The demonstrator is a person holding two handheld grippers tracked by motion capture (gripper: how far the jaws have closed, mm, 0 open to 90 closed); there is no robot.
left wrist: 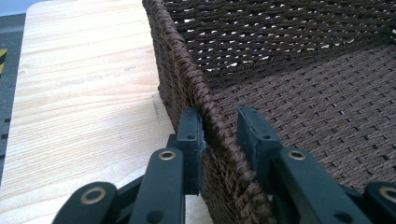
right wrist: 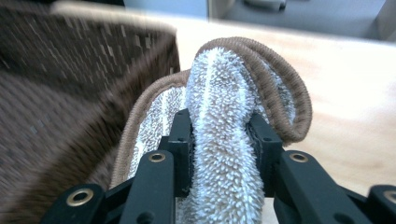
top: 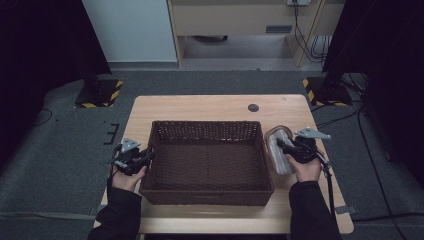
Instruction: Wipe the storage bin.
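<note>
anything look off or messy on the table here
Nothing is spilled or broken. The wicker basket sits square on the table, the left gripper clamped on its left rim. The one untidy thing is the towel, bunched and folded over in the right gripper beside the basket.

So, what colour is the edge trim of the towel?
Brown, around the pale grey-white towel; the right gripper view shows it best.

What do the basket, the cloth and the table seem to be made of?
Basket: dark brown woven cord or wicker, matte; the weave has open gaps.
Cloth: pale fluffy terry-like fabric with brown stitched edging.
Table: light wood or wood-look laminate, smooth, with visible grain.
</note>
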